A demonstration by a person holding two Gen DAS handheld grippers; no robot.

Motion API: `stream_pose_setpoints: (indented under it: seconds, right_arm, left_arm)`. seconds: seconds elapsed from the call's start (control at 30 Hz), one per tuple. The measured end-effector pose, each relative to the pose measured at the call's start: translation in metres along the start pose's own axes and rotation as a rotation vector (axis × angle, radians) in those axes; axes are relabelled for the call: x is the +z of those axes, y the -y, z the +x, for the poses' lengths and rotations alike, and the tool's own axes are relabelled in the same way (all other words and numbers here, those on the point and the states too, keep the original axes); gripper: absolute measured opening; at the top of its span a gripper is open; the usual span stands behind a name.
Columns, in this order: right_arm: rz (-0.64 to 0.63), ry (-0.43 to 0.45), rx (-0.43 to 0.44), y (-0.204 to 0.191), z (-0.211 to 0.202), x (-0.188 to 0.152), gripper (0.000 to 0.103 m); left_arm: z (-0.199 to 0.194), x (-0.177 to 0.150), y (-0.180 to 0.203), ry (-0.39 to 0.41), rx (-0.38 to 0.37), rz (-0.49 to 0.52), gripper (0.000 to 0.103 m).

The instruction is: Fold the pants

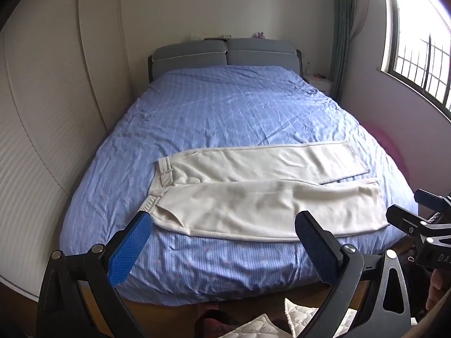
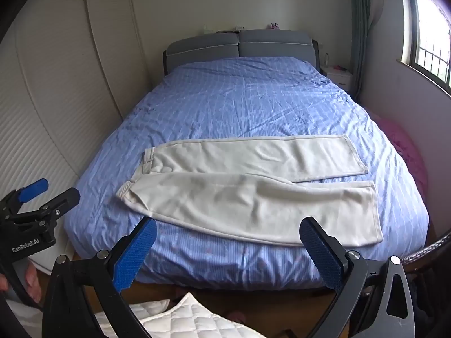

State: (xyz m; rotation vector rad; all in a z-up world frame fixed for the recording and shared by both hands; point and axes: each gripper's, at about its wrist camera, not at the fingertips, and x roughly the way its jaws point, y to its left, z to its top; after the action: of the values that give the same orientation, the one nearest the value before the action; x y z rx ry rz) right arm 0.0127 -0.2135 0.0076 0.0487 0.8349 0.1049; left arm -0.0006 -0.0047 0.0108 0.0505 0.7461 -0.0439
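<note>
Cream pants (image 1: 253,197) (image 2: 239,188) lie flat across the foot of the bed on a blue checked cover (image 1: 220,107) (image 2: 242,98). The waistband is to the left and both leg hems to the right. The near leg runs along the bed's front edge. My left gripper (image 1: 222,242) hovers open in front of that edge with nothing between its blue pads (image 1: 129,250). My right gripper (image 2: 229,250) is likewise open and holds nothing, off the near leg's right half. Each gripper shows at the edge of the other's view: right gripper (image 1: 406,204), left gripper (image 2: 57,188).
A grey headboard (image 1: 225,52) stands at the far end. White wardrobe doors (image 1: 50,107) line the left side. A window (image 1: 422,42) and a nightstand (image 1: 320,83) are at the right. Something pink (image 2: 406,146) lies beside the bed. White quilted fabric (image 2: 180,321) is on the floor below.
</note>
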Motion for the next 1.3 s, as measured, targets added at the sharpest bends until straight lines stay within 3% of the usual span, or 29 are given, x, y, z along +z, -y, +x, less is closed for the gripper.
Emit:
stream_pose_setpoints:
  seconds: [1.3]
  right_arm:
    - [-0.015,0.026,0.003,-0.004,-0.006,0.005,0.103]
  left_arm:
    - [-0.005,0.009,-0.011,0.031,0.003,-0.017,0.103]
